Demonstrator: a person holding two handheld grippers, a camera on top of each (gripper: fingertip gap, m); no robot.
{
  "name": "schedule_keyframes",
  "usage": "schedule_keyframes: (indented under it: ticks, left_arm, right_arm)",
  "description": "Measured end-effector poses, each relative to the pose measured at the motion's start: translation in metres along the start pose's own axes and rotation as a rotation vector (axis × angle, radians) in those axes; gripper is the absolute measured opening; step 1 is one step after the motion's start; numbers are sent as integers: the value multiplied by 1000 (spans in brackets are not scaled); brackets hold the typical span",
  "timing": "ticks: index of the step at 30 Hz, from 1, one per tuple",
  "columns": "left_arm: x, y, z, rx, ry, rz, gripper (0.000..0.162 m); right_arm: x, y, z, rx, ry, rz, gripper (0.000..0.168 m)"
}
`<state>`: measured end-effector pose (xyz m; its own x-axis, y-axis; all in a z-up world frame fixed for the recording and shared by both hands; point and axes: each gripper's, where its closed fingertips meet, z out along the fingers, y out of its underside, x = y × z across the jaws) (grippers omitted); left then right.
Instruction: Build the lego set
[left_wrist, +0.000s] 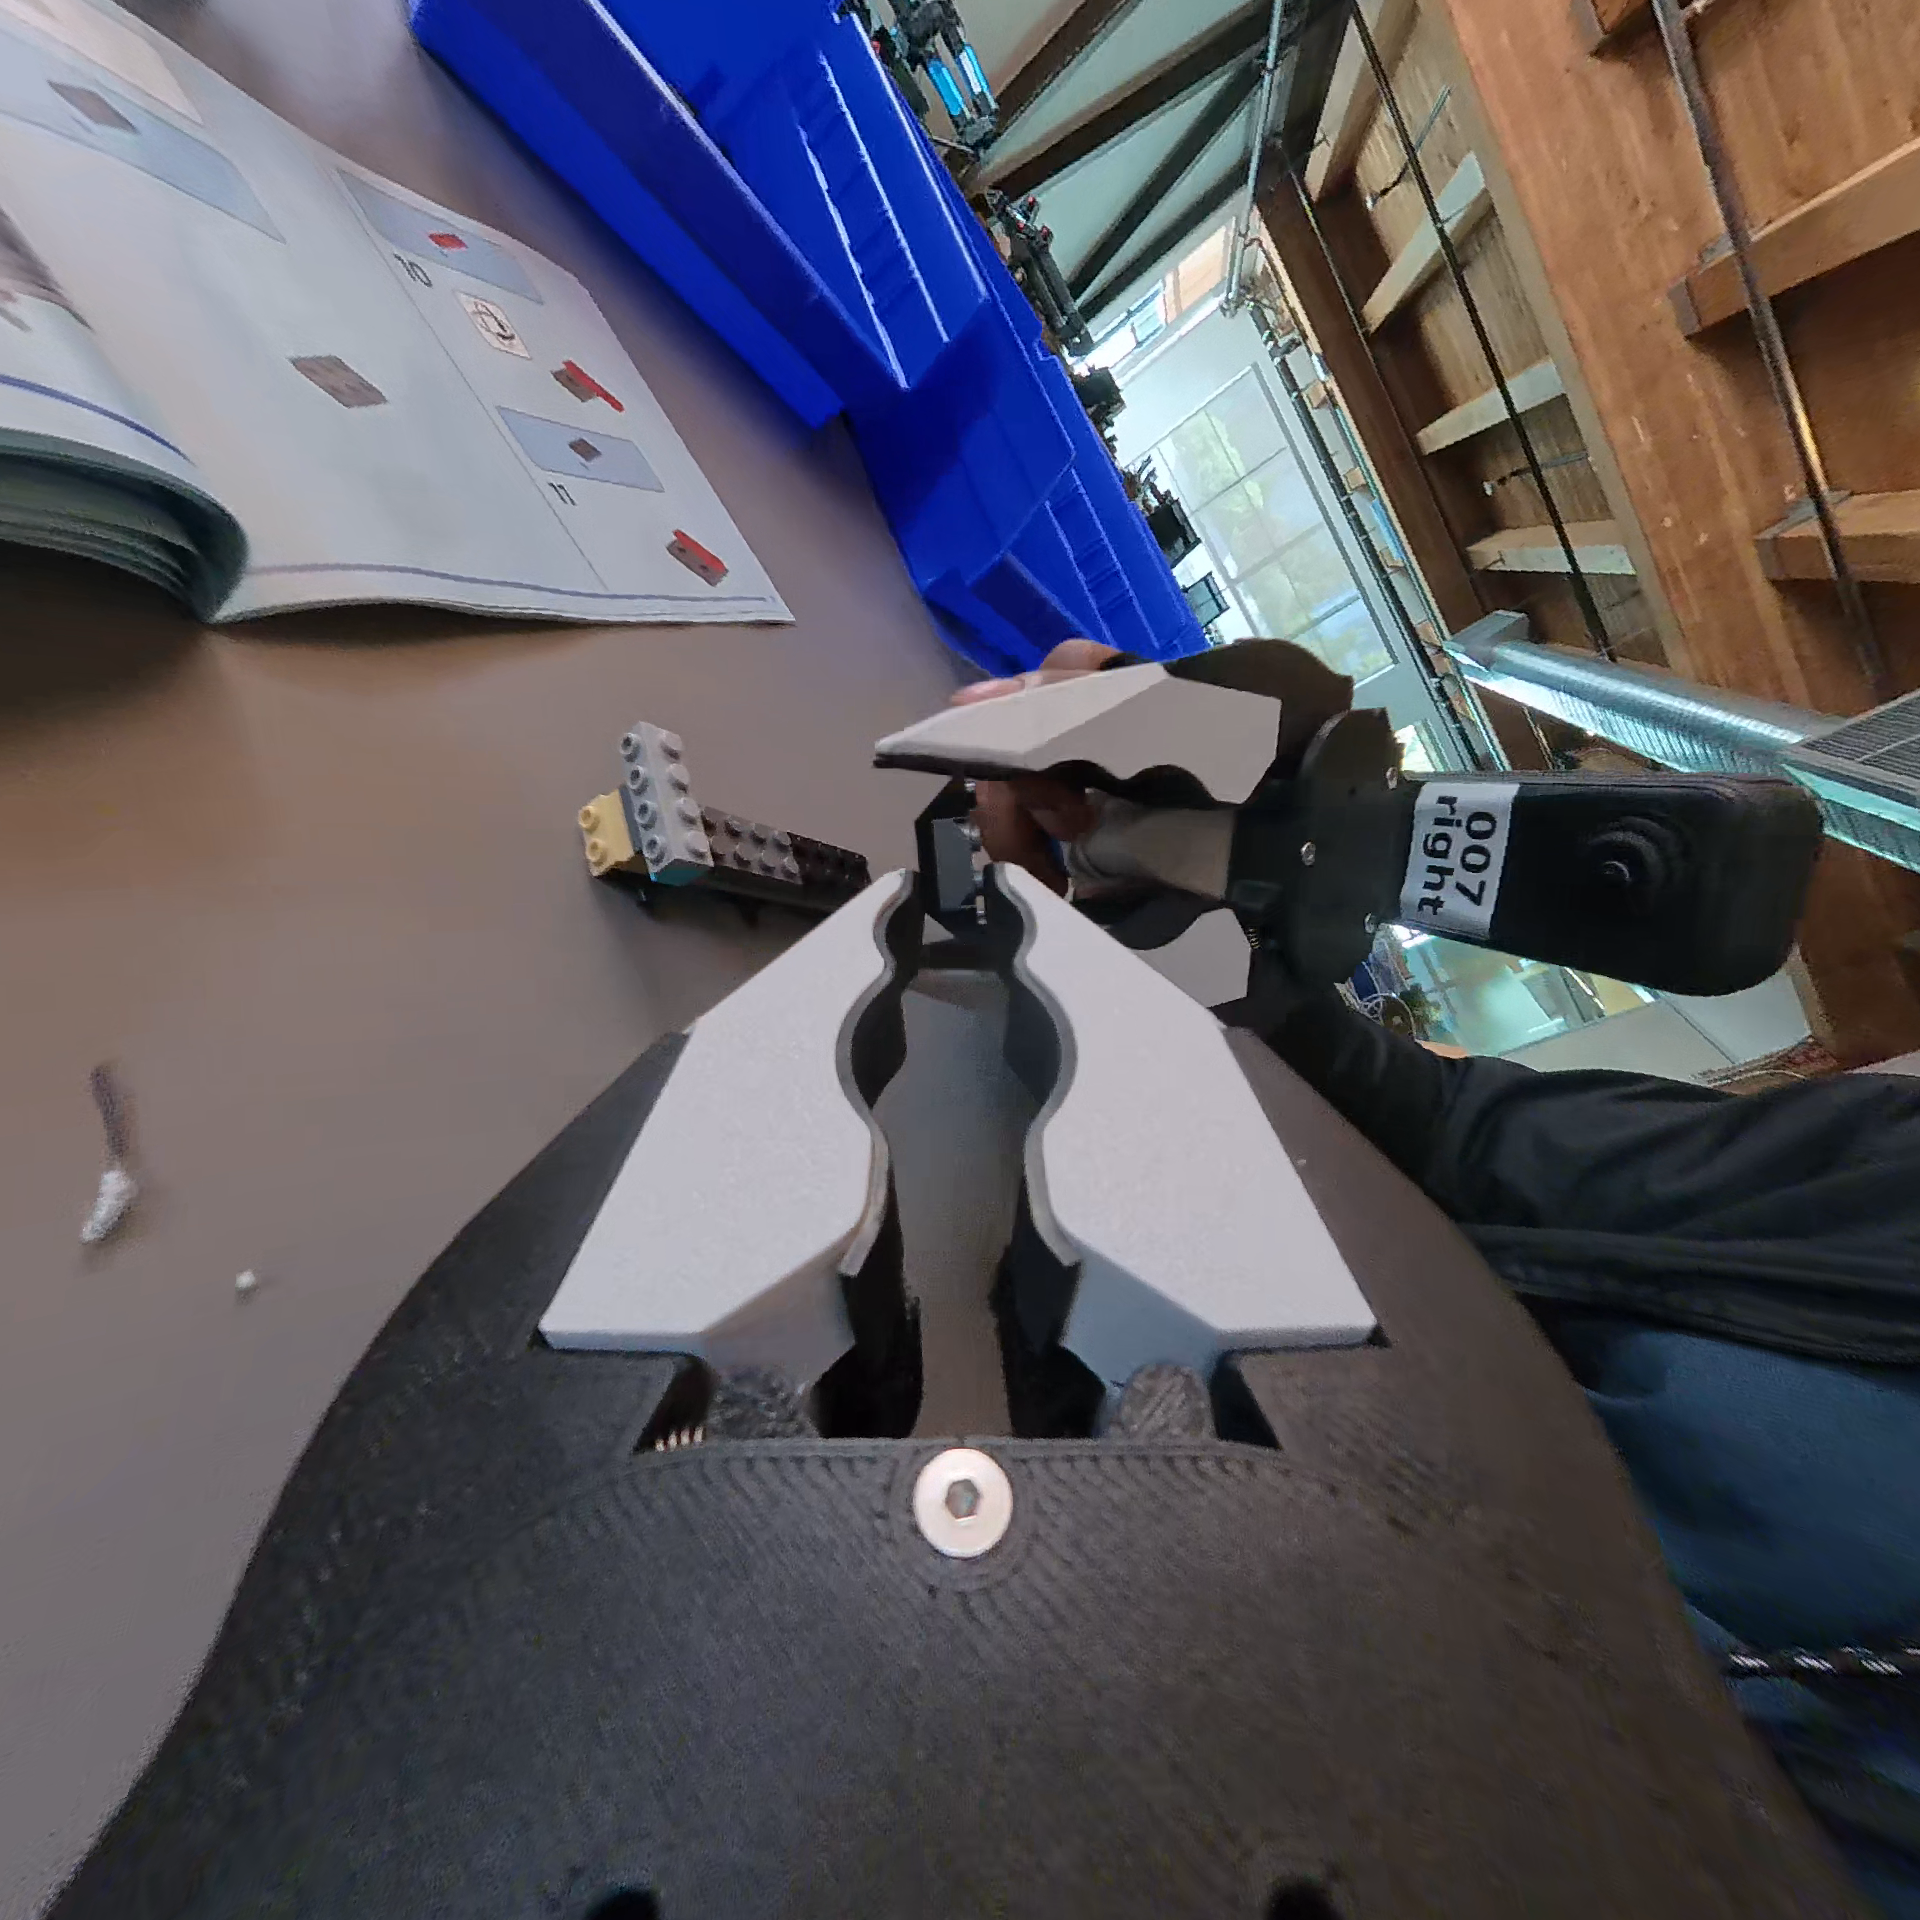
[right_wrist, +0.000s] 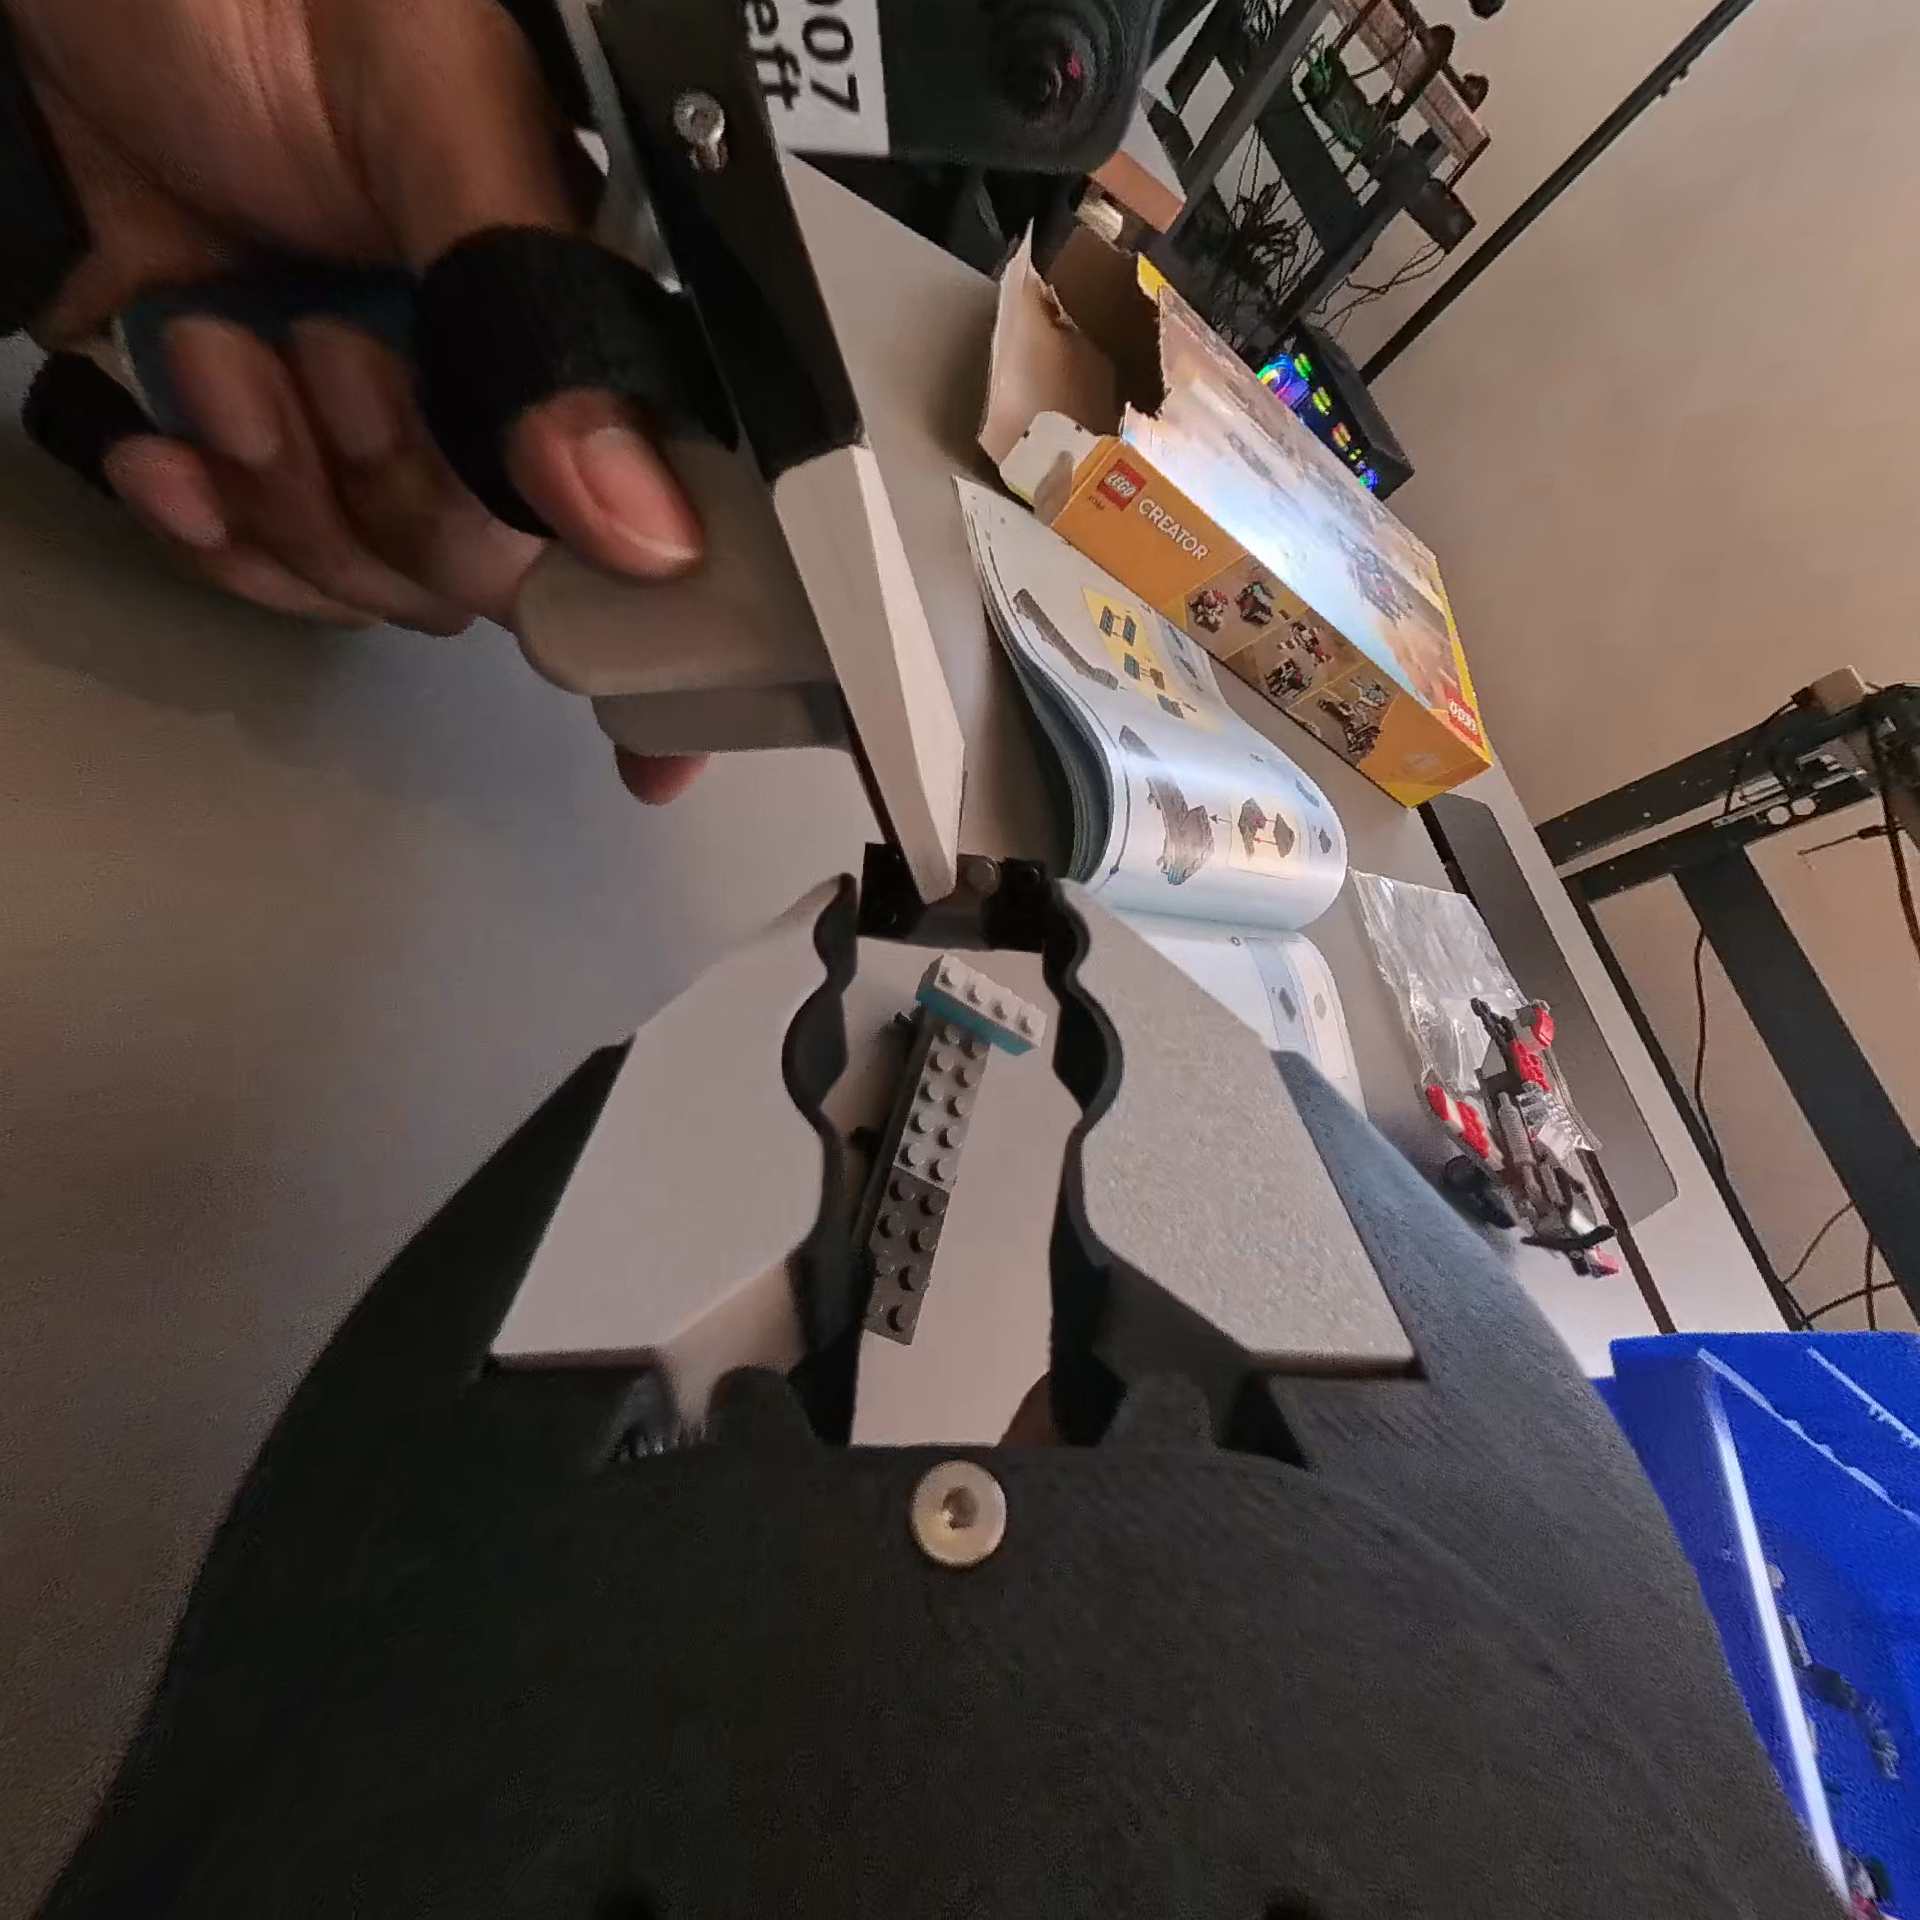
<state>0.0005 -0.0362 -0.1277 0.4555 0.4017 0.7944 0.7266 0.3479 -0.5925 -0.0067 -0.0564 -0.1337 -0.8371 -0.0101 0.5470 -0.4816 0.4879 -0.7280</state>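
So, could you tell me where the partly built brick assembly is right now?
The brick assembly lies on the table, left of the meeting gripper tips in the left wrist view, below the open instruction booklet.

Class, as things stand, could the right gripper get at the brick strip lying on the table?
Probably not yet: the right gripper is shut on a small black piece shared with the left gripper, though the brick strip lies uncovered below.

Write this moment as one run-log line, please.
left gripper: shut on small dark Lego piece | right gripper: shut on same piece | part-built Lego assembly: lying on table, untouched
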Motion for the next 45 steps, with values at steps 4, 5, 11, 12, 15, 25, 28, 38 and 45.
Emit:
schedule_keyframes:
  ticks: [4,5,11,12,15,25,28,38,45]
  left_arm:
    - [0,1,3,-5,-4,3,12]
    - [-2,-1,2,3,-12,2,13]
    - [-12,-16,-13,83,-55,-7,13]
    - [-14,-17,-15,90,-60,-11,13]
    - [-17,-19,-19,103,-70,-17,13]
    - [-15,-19,-19,100,-68,-5,11]
    - [-16,-19,-20,103,-69,-7,11]
    - [-16,-18,-17,96,-73,-10,11]
    - [-18,-16,-14,89,-82,-20,11]
  right_arm:
    - [1,5,-2,-14,5,53,36]
    - [5,9,-3,-33,19,81,36]
    - [12,48,-1,-204,0,338,35]
    - [10,52,1,-224,-17,364,36]
    - [7,54,6,-248,-56,424,35]
    - [0,64,16,-352,-83,424,50]
    - [-4,68,10,-361,-85,453,54]
    - [-7,73,7,-377,-108,569,25]
    - [-3,74,7,-352,-100,615,16]
